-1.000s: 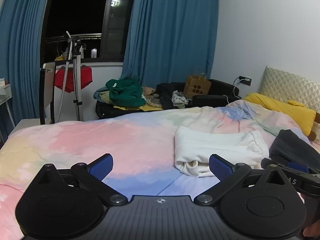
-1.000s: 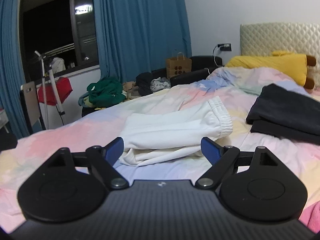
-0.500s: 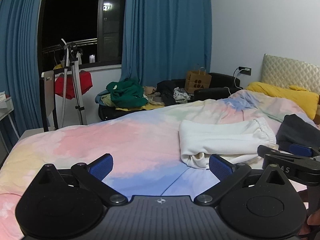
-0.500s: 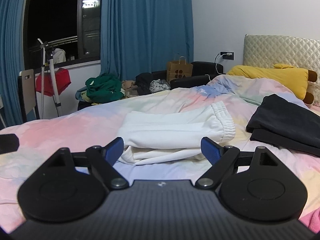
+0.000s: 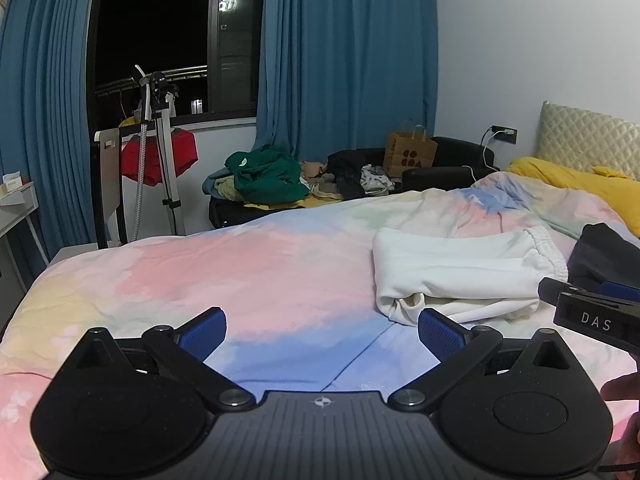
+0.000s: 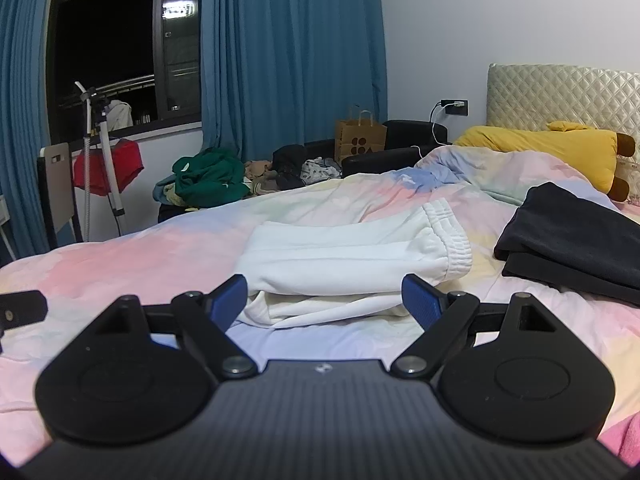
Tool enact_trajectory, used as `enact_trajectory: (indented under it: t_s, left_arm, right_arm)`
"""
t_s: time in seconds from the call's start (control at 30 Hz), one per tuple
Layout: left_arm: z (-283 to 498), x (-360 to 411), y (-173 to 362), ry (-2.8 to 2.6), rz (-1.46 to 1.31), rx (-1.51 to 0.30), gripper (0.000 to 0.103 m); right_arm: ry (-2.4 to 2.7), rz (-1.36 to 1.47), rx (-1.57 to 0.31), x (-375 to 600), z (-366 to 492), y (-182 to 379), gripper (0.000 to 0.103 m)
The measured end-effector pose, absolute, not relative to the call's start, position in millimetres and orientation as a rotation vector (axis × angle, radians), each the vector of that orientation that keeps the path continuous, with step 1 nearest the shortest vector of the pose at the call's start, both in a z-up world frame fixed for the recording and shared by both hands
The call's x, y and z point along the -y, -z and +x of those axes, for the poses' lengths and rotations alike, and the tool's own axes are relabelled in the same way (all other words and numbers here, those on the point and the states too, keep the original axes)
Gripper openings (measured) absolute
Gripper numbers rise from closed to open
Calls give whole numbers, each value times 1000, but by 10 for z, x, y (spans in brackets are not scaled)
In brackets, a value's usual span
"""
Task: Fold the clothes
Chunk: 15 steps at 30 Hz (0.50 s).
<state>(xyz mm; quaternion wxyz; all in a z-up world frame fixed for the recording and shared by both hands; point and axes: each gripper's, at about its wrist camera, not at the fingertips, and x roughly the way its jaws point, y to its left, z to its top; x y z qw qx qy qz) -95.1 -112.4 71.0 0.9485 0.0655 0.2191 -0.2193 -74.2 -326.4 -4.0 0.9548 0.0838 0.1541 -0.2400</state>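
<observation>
With both the left gripper (image 5: 322,330) and right gripper (image 6: 324,298) spread empty, white sweatpants (image 6: 352,258) at 12 o'clock lie loosely folded; a one-layer pinch could unravel them.

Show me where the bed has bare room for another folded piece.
The widest bare patch is the pink stretch of bedspread left of the white sweatpants, running to the bed's near edge. Right of the sweatpants it is crowded: the black garment lies close by, with the yellow pillow behind it.
</observation>
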Motion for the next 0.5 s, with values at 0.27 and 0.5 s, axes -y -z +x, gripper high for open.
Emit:
enact_trajectory:
  t_s: [0.27, 0.5]
  left_arm:
    - [-940, 1153, -660, 443, 142, -451, 103]
    - [-936, 1154, -656, 439, 137, -451, 103]
  right_arm:
    - [484, 176, -318, 3291, -734, 51, 86]
    - [485, 175, -318, 3307, -714, 49, 86]
